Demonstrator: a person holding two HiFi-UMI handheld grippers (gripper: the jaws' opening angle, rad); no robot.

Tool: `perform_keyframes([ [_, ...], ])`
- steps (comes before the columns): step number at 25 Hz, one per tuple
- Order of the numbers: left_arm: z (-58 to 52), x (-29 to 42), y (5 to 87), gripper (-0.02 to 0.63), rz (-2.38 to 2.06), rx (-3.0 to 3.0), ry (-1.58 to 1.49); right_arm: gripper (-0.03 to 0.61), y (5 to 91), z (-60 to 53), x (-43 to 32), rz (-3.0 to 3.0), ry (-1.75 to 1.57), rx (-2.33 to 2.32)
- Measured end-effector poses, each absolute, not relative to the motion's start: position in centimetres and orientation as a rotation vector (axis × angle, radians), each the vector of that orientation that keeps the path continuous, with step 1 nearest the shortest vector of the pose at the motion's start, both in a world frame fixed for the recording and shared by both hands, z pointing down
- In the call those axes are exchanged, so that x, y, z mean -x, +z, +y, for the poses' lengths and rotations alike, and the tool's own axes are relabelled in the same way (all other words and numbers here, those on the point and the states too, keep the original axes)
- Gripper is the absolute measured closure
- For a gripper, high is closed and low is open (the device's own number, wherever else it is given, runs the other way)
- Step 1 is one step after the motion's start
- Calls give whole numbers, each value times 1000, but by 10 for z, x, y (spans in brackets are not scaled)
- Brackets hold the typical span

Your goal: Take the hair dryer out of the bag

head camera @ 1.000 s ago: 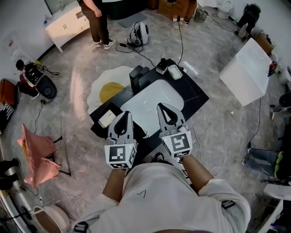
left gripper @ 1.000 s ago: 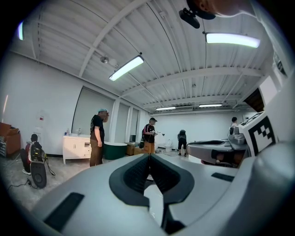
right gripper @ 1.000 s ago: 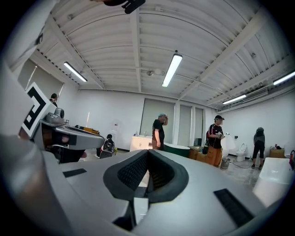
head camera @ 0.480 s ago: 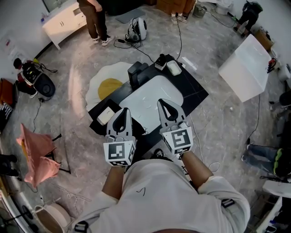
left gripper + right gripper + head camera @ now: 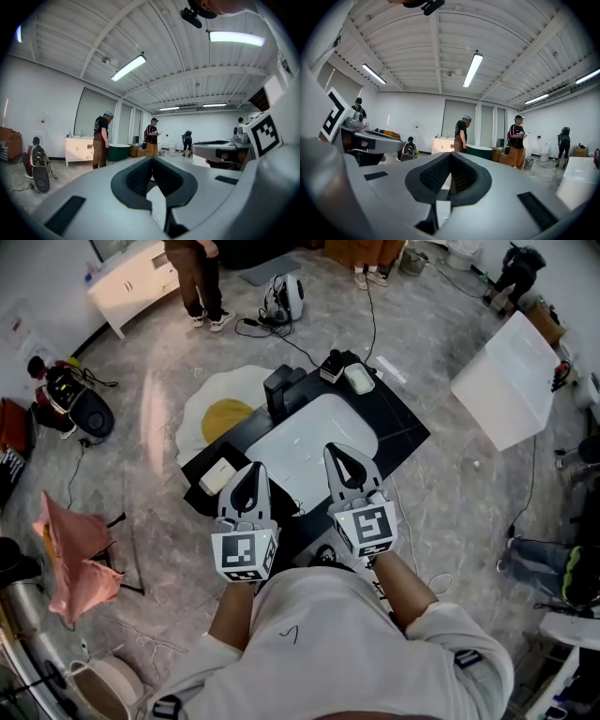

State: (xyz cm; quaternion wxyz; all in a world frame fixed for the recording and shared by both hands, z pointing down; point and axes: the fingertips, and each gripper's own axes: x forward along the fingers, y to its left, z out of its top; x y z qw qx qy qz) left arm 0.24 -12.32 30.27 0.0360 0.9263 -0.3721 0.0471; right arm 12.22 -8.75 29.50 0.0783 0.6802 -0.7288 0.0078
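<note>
Pads (image 5: 137,177) of the left hand-held gripper (image 5: 252,472) are pressed together with nothing between them. It hangs over the near edge of the black desk (image 5: 398,432), pointing out across the room rather than down. Just left of its tip lies a flat white box (image 5: 219,481). Further in, at the desk's far edge, stands a dark blocky lump (image 5: 282,392). Across the middle lies a pale glossy sheet (image 5: 309,439), which I take for the bag, though it is too small to be sure. A hair dryer cannot be picked out in any view: it may be inside that pale bag, or the dark lump may be the dryer, standing outside the bag. Right of these, at the far corner, sit a small black thing (image 5: 333,368) and a white oval case (image 5: 359,382). The right hand-held gripper (image 5: 339,458) is likewise closed on nothing, level with the left one and apart from it.

As a judgement, a dryer is a rigid, smooth plastic shell, moderately heavy and weighted toward the motor end, so the pads may slide on the barrel. The handle, close under the barrel, is the surest hold. Its cord would trail and could snag on the bag's mouth. The bag looks thin and limp and would lift along with the dryer unless pinned.
</note>
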Motion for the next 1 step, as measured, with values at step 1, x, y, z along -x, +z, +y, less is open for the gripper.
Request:
perform_keyframes([
  [1,-124,-2,302,594,-1142,-2848,144,580,294,-88,-122,-2184,20,-2035],
])
